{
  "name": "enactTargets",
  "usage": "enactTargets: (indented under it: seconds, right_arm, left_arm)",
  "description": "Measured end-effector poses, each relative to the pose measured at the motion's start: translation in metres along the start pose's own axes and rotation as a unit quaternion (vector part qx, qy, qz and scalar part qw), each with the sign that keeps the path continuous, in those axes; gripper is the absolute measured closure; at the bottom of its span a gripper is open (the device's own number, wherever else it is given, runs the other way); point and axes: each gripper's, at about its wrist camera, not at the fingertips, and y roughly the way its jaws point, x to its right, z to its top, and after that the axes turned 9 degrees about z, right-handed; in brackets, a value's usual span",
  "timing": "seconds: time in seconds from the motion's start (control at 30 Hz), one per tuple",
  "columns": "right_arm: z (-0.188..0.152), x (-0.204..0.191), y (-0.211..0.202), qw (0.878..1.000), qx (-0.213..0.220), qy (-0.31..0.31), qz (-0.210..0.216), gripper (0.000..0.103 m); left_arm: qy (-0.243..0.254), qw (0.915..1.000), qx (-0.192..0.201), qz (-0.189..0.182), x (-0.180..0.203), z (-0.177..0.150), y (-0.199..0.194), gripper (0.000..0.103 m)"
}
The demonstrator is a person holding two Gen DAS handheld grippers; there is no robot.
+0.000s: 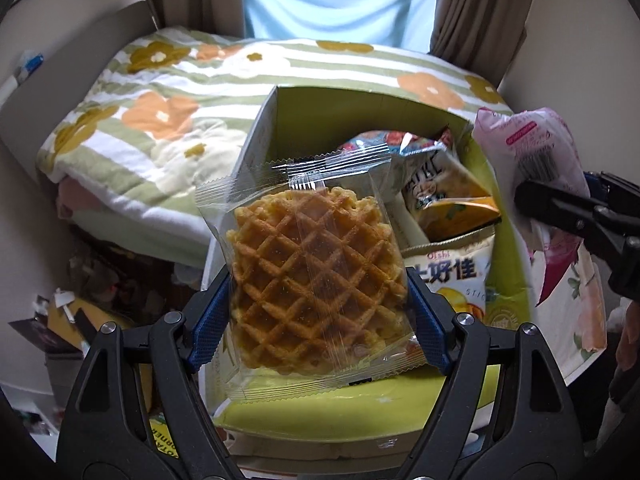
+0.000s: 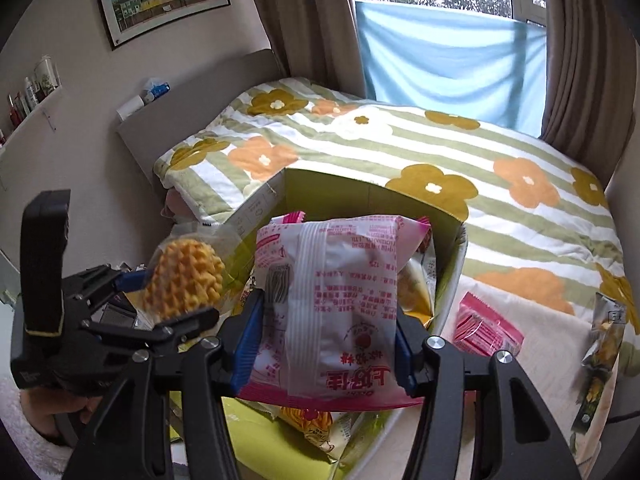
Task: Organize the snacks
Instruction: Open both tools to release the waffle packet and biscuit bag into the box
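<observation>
My left gripper [image 1: 318, 300] is shut on a clear-wrapped waffle [image 1: 316, 280], held above the near edge of an open cardboard box [image 1: 276, 120] with a green inside. Several snack bags [image 1: 448, 216] lie in that box. My right gripper [image 2: 324, 344] is shut on a pink-and-white snack bag [image 2: 332, 300], also over the box [image 2: 360, 192]. The waffle [image 2: 184, 280] and left gripper [image 2: 170, 304] show at the left of the right wrist view. The pink bag [image 1: 532, 152] and one right finger [image 1: 576, 208] show at the right of the left wrist view.
The box sits on a bed with a green-striped flowered duvet [image 2: 400, 148]. A red packet [image 2: 488, 324] and a slim yellow-and-grey packet [image 2: 604, 340] lie on the bed right of the box. Clutter [image 1: 80, 312] fills the floor at the left. Curtains [image 2: 308, 16] hang behind.
</observation>
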Motion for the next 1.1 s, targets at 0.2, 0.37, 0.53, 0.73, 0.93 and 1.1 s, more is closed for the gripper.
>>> enactTargets:
  seconds: [0.2,0.37,0.53,0.73,0.93,1.1]
  right_arm:
    - [0.003,0.011,0.011,1.0,-0.012,0.016,0.01,0.051]
    - [0.001,0.017,0.019,0.999,-0.027,0.023,0.02,0.051]
    - [0.004,0.011,0.034,0.998,-0.042,0.013,0.039,0.05]
    - [0.016,-0.001,0.041,0.998,-0.026,0.004,0.062,0.029]
    - [0.014,0.002,0.033,0.998,-0.005,0.001,0.055,0.001]
    - [0.006,0.004,0.026,0.999,0.014,-0.006,0.042,0.001]
  left_arm:
    - [0.004,0.9999,0.004,0.015,0.005,-0.002,0.004,0.0]
    - [0.008,0.9997,-0.005,0.021,0.005,-0.005,0.011,0.0]
    - [-0.01,0.9998,-0.015,0.013,0.0,-0.011,0.01,0.0]
    - [-0.005,0.9996,-0.007,0.025,0.002,-0.013,0.002,0.0]
    - [-0.002,0.9998,-0.004,0.019,0.006,-0.013,-0.001,0.0]
    - [0.006,0.9999,0.001,0.015,0.011,-0.009,-0.004,0.0]
